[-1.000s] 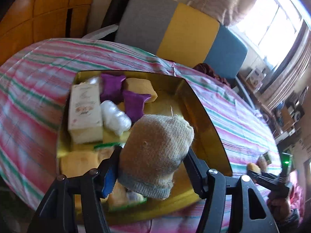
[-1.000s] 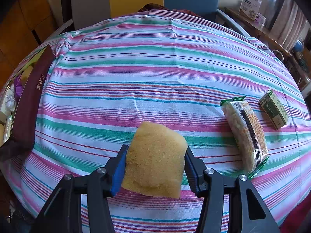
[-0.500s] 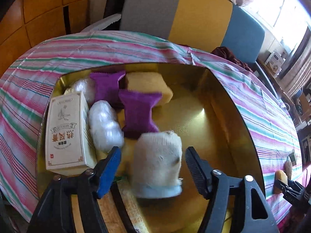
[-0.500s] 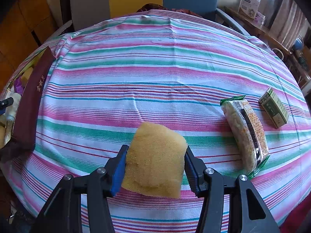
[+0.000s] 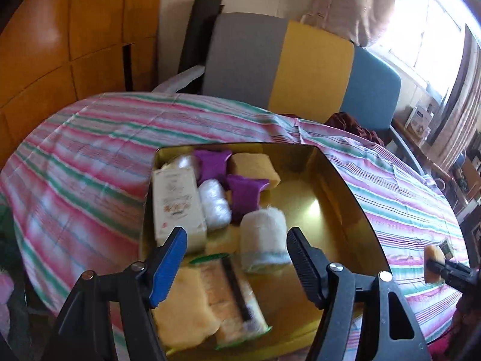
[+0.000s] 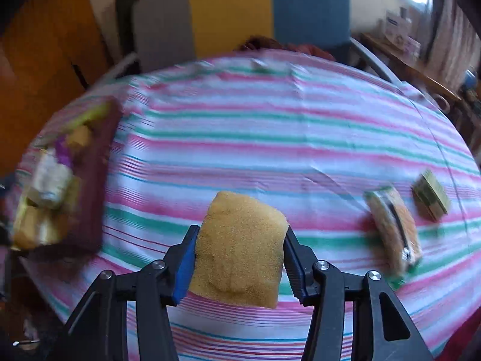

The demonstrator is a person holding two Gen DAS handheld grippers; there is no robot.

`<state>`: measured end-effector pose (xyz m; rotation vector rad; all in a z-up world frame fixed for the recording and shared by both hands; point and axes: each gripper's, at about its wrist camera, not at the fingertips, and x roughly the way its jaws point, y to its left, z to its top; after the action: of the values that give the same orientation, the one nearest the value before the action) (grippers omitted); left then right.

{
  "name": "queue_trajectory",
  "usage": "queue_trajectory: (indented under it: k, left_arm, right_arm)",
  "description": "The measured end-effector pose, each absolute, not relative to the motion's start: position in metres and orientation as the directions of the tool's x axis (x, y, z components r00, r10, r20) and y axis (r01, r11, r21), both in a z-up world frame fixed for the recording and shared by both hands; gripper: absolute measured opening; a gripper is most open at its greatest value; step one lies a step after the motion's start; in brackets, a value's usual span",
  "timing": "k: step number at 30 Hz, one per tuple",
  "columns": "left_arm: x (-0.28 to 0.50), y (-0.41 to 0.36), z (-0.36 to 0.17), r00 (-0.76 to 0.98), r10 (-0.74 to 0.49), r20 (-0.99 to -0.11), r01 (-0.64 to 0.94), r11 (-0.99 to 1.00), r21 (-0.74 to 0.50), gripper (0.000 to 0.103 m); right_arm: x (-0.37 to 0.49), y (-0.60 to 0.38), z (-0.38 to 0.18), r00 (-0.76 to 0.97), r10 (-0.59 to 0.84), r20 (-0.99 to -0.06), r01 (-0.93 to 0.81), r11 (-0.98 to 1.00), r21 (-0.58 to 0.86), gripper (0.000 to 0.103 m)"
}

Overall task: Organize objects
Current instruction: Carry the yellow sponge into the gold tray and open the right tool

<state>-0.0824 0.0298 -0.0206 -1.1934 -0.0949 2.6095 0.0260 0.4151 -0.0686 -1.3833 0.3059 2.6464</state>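
I've let the rolled grey sock [image 5: 263, 237] go: it was in my left gripper [image 5: 236, 263], whose jaws have just opened, and now lies in the gold tray [image 5: 354, 207], jaws spread and clear of it. My right gripper [image 6: 239, 251] clamps the yellow sponge [image 6: 239, 248] above the striped tablecloth [image 6: 270, 138]. Behind the table stands a grey, yellow and blue sofa [image 5: 300, 69]. A blurred packet [image 6: 392, 231], perhaps noodles, lies on the cloth.
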Motion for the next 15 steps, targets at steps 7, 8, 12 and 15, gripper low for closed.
queue_trajectory:
  k: [7, 8, 12, 15]
  left_arm:
    - [-0.069, -0.002, -0.022, -0.622, 0.295, -0.725, -0.174, -0.955, -0.240, 0.069]
    - [-0.068, -0.005, -0.021, -0.624, 0.298, -0.722, -0.171, -0.954, -0.246, 0.069]
    - [-0.064, -0.019, -0.022, -0.630, 0.290, -0.720, -0.149, -0.956, -0.255, 0.069]
    - [-0.063, -0.028, -0.027, -0.627, 0.284, -0.726, -0.133, -0.956, -0.260, 0.069]
  right_arm:
    - [-0.016, 0.279, -0.017, -0.654, -0.218, -0.725, 0.123, -0.976, 0.182, 0.054]
    - [-0.022, 0.260, -0.017, -0.643, -0.242, -0.727, 0.162, -0.970, 0.180, 0.054]
    - [-0.049, 0.198, -0.044, -0.555, -0.286, -0.781, 0.266, -0.951, 0.159, 0.054]
    - [-0.064, 0.174, -0.076, -0.479, -0.284, -0.831, 0.284, -0.945, 0.160, 0.054]
